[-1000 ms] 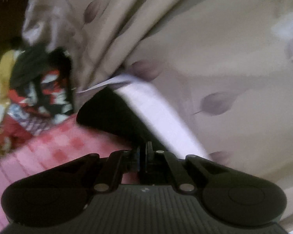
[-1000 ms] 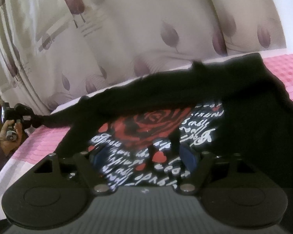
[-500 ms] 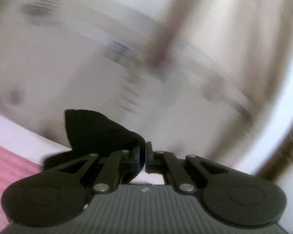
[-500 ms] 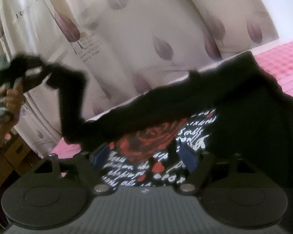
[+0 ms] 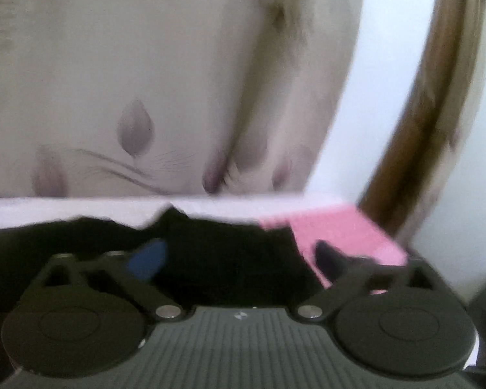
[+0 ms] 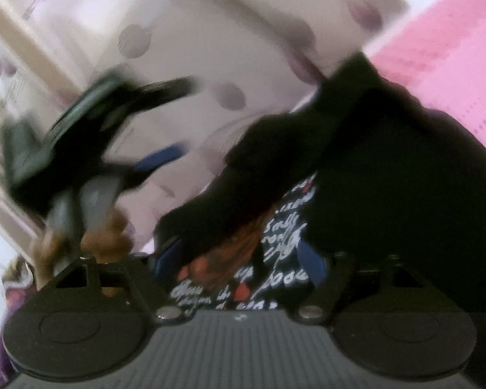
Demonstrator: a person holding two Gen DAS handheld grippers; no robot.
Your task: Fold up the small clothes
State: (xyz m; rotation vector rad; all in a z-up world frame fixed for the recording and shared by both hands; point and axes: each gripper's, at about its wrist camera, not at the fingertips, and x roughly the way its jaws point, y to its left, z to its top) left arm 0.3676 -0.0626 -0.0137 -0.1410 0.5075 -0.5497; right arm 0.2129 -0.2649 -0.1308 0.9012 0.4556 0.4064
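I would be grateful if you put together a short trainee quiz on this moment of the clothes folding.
1. True or false: the left gripper is clamped shut on the black garment.
2. What colour is the bed cover under the garment? A green, B pink, C grey.
3. In a few words: what is printed on the garment's front?

Key
1. False: its jaws have just been opening and stand wide, pressing on nothing.
2. B.
3. A red rose with white script.
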